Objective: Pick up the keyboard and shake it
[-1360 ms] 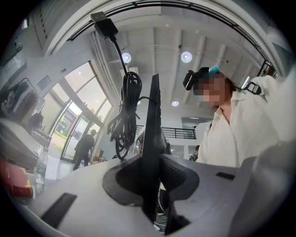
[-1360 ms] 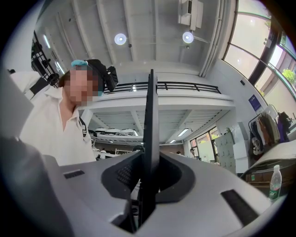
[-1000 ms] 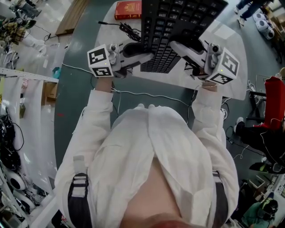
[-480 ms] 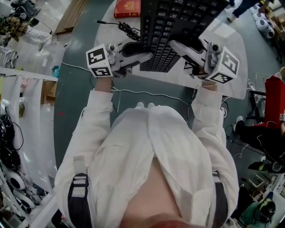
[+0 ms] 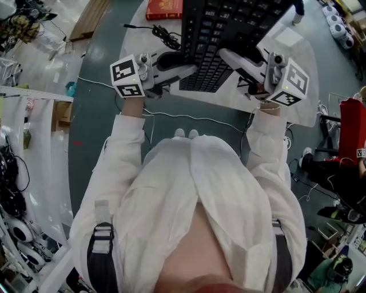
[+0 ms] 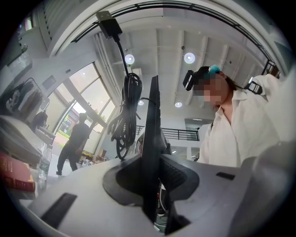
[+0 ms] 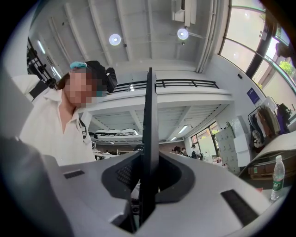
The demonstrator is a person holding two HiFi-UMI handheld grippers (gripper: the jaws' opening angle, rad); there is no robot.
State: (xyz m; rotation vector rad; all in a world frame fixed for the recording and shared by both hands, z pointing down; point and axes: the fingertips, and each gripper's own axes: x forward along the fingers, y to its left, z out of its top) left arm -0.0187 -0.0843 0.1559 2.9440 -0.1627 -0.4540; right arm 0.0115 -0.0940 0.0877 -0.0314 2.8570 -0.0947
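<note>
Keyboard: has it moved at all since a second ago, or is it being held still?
No. The keyboard keeps the same spot against the red book and the near edge of the table.

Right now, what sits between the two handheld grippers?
A black keyboard, as the head view shows. The left gripper and the right gripper each have their jaws clamped on one of its edges, holding it up above the table.

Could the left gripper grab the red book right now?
Probably not. The left gripper is clamped on the keyboard, which it holds up together with the right gripper. The red book lies farther off on the table. It would have to let go first.
</note>
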